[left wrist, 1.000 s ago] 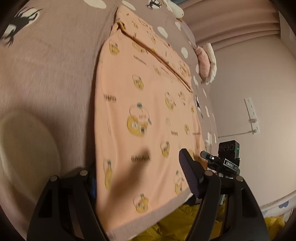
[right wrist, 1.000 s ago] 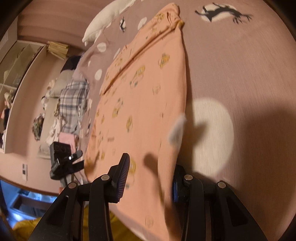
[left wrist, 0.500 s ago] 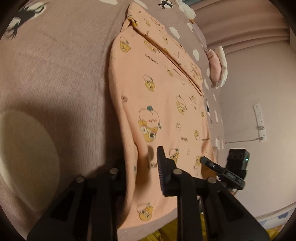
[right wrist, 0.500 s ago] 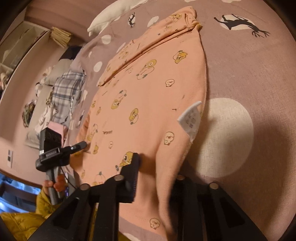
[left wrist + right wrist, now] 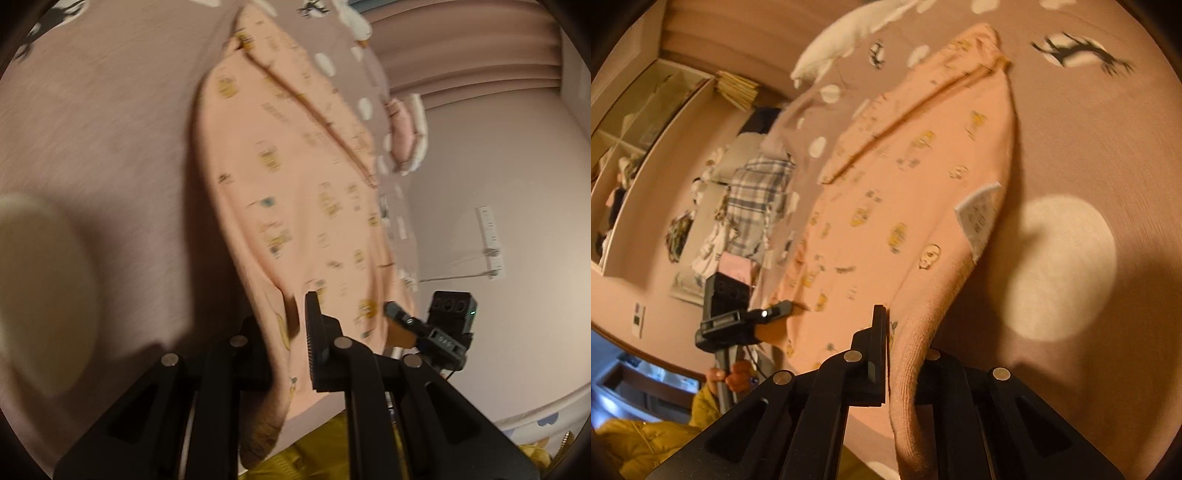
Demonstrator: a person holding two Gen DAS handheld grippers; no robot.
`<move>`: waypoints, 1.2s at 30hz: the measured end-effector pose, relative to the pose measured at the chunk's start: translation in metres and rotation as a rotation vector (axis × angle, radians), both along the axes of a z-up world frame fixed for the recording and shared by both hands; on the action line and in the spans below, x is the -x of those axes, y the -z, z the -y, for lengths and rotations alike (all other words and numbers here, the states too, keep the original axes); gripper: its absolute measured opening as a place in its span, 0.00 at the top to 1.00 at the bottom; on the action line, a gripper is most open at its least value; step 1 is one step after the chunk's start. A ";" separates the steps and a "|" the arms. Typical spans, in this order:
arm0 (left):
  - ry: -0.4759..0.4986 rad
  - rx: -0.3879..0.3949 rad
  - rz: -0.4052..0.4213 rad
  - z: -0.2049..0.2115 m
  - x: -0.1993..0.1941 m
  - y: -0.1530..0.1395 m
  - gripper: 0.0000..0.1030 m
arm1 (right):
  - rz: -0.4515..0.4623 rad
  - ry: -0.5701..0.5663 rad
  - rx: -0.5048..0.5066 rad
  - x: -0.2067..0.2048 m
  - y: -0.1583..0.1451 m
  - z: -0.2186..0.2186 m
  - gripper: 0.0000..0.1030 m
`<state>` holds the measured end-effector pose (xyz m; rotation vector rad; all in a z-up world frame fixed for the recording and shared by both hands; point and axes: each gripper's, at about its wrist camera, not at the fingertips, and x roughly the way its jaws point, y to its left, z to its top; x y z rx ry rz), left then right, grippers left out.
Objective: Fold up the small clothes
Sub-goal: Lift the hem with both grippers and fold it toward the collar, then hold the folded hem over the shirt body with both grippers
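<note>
Since half a second ago both of my grippers have closed down on the near hem of the peach garment (image 5: 295, 177) and begun lifting it: the cloth that lay flat now rises in a ridge into each pair of fingers. My left gripper (image 5: 286, 332) has its jaws narrow, pinching one near corner of the hem between them, with fabric draped over the outer finger. My right gripper (image 5: 903, 354) is the same, jaws drawn close on the other near corner, the ribbed edge of the garment hanging down between the fingers.

I count one garment in play, printed with small yellow cartoon figures, spread lengthwise on the mauve bedspread (image 5: 1108, 129) from its near edge towards the far one. One folded-in sleeve runs diagonally across its far half. One white care label (image 5: 979, 218) sticks out along its right side edge.

On the bedspread I see one large cream circle (image 5: 1063, 266) just beside the garment's right edge, and one black reindeer silhouette (image 5: 1075, 51) near the far right corner. One white pillow (image 5: 849, 33) sits at the far edge. One plaid cloth (image 5: 757, 192) lies beyond the bed's left edge among other heaped things. The left view is motion-blurred, so the prints there are unreadable. One wall socket strip (image 5: 491, 236) shows on the wall to the right.
</note>
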<state>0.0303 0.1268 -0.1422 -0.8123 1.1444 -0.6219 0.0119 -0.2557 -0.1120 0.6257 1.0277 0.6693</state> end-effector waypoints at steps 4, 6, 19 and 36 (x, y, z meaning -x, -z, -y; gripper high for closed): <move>0.024 0.031 0.045 0.012 -0.003 -0.009 0.89 | 0.043 -0.007 -0.006 -0.001 -0.010 -0.009 0.92; 0.028 0.044 0.056 0.015 -0.005 -0.012 0.89 | 0.063 -0.008 -0.015 -0.002 -0.015 -0.011 0.92; 0.003 0.051 0.099 0.018 -0.020 -0.028 0.89 | 0.143 -0.024 -0.039 -0.014 -0.037 -0.026 0.92; 0.012 0.040 0.150 0.022 -0.033 -0.039 0.89 | 0.181 -0.023 -0.040 -0.027 -0.050 -0.030 0.92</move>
